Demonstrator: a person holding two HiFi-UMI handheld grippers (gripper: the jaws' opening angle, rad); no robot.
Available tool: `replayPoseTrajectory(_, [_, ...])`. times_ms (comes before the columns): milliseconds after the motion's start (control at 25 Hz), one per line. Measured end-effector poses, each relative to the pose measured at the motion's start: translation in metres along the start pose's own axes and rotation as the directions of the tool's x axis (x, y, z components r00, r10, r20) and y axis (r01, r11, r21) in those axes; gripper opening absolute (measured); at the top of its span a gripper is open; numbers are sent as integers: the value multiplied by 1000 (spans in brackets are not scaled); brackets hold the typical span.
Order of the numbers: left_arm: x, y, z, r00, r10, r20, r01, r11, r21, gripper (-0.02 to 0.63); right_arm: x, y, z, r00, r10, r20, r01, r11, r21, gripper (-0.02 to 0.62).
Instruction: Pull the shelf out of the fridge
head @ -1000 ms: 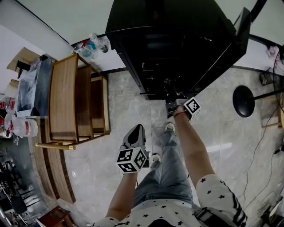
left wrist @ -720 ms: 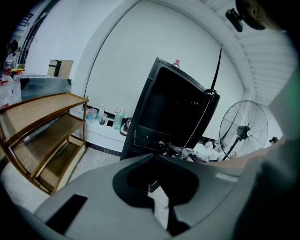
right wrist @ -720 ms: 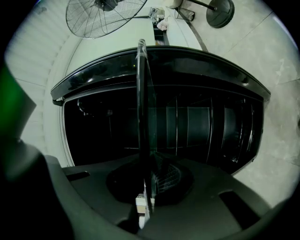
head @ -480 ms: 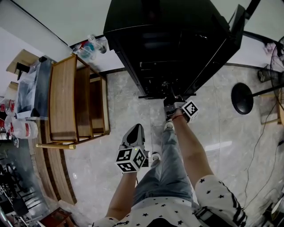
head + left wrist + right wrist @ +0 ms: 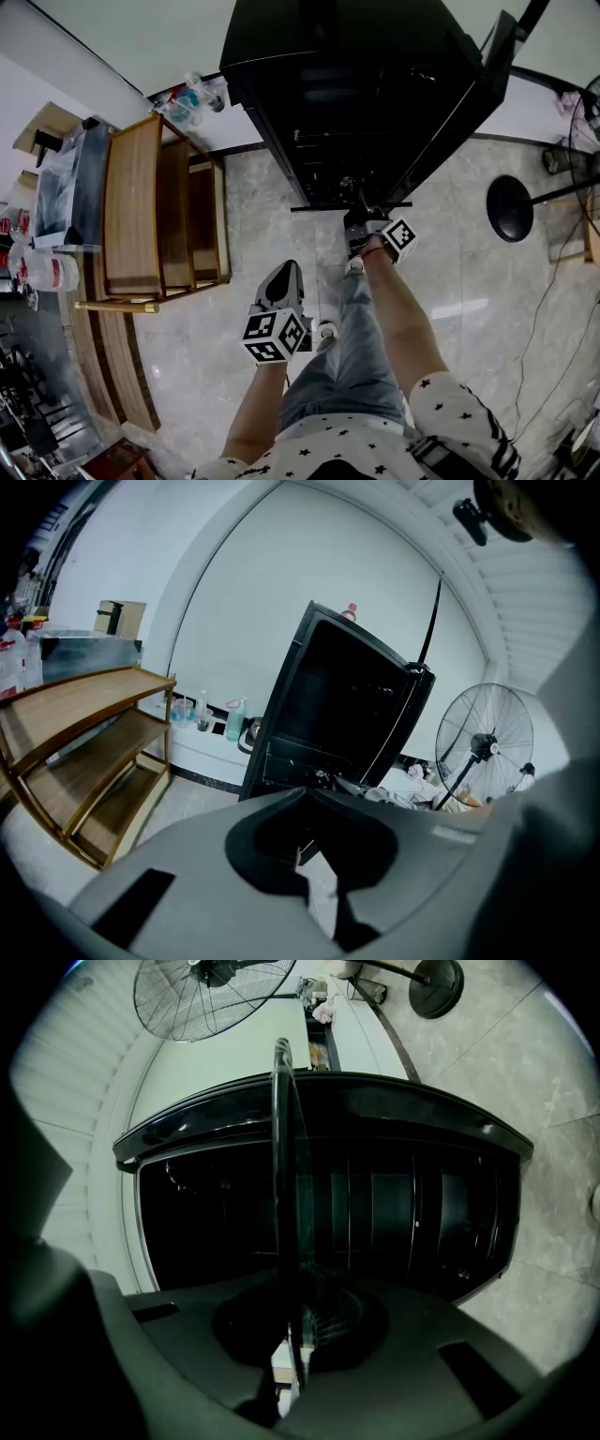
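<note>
The shelf (image 5: 282, 1176) sticks partly out of the fridge (image 5: 356, 94). Its front edge is clamped in your right gripper's (image 5: 287, 1372) jaws and it runs straight back inside, so pull toward yourself. Your left gripper (image 5: 317, 900), jaws seemingly closed and empty, hangs farther off.

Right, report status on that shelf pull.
Right hand-held gripper shut on shelf edge. Shelf partly out of fridge. Left hand-held gripper shut, empty, clear of fridge. Nothing seen in the way.

Floor gap (image 5: 262, 211) between fridge (image 5: 356, 84), wooden rack (image 5: 136, 216)
</note>
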State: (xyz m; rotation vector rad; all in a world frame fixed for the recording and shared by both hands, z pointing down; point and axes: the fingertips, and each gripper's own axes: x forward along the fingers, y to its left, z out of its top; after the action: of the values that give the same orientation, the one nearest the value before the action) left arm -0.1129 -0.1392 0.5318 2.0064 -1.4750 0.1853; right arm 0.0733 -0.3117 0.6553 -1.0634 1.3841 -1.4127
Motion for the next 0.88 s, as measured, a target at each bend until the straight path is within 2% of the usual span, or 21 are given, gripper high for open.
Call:
replayPoseTrajectory(480, [0, 2, -1, 1000, 0, -3, 0, 1000, -10, 13, 0, 3, -1, 1000, -23, -15, 23, 999, -25, 3])
replayPoseTrajectory(880, [1, 4, -1, 1000, 1, -5, -2, 1000, -16, 14, 2, 3, -1, 1000, -8, -12, 8, 1000, -21, 3])
